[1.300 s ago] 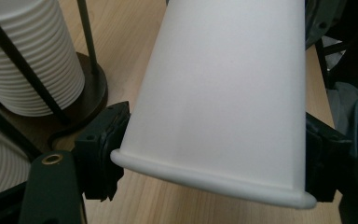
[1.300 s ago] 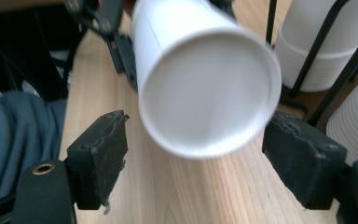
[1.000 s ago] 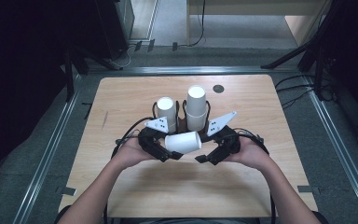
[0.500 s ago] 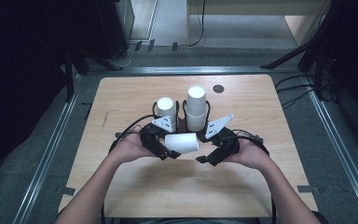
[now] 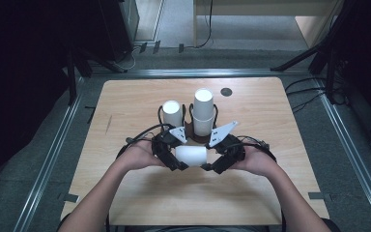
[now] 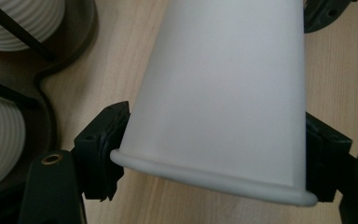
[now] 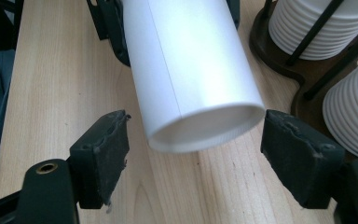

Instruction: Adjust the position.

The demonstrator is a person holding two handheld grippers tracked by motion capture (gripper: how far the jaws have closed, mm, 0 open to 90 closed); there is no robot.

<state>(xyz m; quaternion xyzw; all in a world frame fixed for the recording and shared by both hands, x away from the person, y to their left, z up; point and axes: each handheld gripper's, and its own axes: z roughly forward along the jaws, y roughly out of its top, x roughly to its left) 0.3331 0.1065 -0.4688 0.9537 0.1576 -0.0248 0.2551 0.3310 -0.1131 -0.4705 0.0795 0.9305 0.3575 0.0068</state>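
Count on record: one loose white paper cup (image 5: pixel 192 155), lying sideways at centre frame. Two stacks of white cups, one shorter (image 5: pixel 172 113) at centre left, one taller (image 5: pixel 203 111) beside it. One dark holder (image 5: pixel 193 133) carrying both stacks. Two grippers, left (image 5: pixel 171 157) and right (image 5: pixel 217 159). One desk (image 5: pixel 125 101). One dark round mark (image 5: pixel 226 91) at upper right.

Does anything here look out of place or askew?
One white cup lies sideways between the grippers instead of upright like the stacks in the holder. The left gripper clamps its rim end; the right gripper is open around its base.
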